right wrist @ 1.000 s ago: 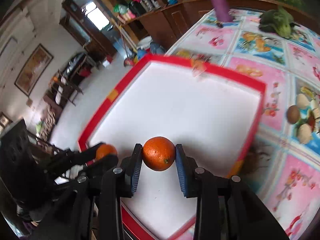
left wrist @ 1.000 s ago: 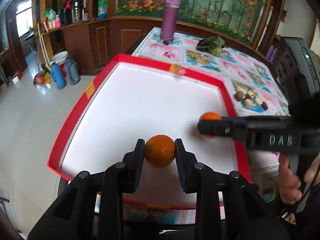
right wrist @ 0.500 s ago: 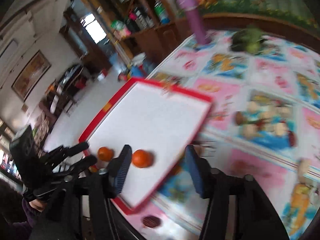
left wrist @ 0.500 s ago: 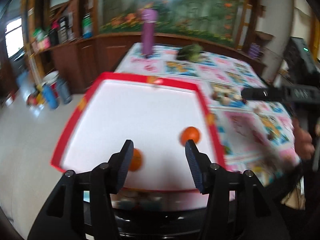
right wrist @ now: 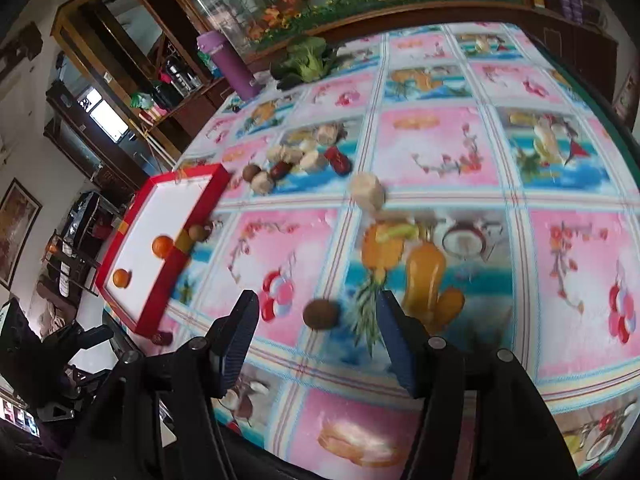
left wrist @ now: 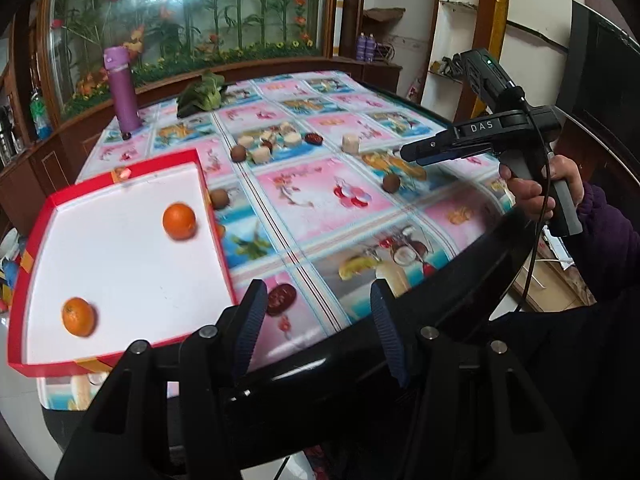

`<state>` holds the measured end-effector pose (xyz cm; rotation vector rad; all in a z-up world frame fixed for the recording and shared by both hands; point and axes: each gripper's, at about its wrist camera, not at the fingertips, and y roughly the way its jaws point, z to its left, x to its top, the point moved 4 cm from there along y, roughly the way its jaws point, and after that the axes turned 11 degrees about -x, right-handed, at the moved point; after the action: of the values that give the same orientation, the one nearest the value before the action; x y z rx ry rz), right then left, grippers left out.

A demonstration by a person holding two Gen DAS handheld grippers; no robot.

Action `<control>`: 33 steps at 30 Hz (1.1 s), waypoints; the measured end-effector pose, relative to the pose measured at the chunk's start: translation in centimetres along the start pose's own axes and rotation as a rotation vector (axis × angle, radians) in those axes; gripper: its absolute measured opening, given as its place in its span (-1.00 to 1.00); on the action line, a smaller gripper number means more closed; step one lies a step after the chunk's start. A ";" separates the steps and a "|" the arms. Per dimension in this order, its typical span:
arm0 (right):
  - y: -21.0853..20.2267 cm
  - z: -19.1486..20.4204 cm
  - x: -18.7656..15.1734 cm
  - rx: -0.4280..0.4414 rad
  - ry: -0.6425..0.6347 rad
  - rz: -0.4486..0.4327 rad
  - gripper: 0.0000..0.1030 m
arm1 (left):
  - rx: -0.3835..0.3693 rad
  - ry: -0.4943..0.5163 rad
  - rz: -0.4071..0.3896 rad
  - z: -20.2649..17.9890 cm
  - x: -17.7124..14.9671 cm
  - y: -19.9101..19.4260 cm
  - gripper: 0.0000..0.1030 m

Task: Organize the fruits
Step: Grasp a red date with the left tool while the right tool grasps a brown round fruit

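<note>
Two oranges (left wrist: 179, 221) lie loose in the red tray (left wrist: 120, 168), well apart, and both our grippers are empty. The left gripper (left wrist: 316, 322) has its fingers spread over the worktop (left wrist: 320, 200) edge; the right gripper (right wrist: 316, 326) is spread too, framing a small brown fruit (right wrist: 321, 314) just ahead. We judge this fruit light, round and firm-shelled — apt to roll or squirt out if pinched off-centre — so we would close squarely across its widest part, gently. More brown fruits (right wrist: 251, 171) and pale chunks (right wrist: 367, 192) wait farther up.
</note>
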<state>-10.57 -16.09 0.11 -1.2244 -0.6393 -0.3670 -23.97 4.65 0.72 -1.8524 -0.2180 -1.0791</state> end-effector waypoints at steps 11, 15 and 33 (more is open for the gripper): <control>2.3 2.2 -1.4 -0.107 -0.138 -0.043 0.13 | -0.021 -0.064 0.004 0.2 0.2 1.5 0.07; 3.0 2.2 -1.7 -0.109 -0.135 -0.023 0.08 | -0.013 -0.031 0.029 0.8 0.9 2.3 0.07; 3.2 2.9 -1.6 -0.103 -0.156 -0.018 0.04 | -0.061 0.089 0.231 3.3 0.5 4.9 -0.45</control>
<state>-10.66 -12.47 -2.67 -1.3550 -0.7734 -0.3248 -19.03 4.52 -2.55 -1.8276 0.0801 -1.0136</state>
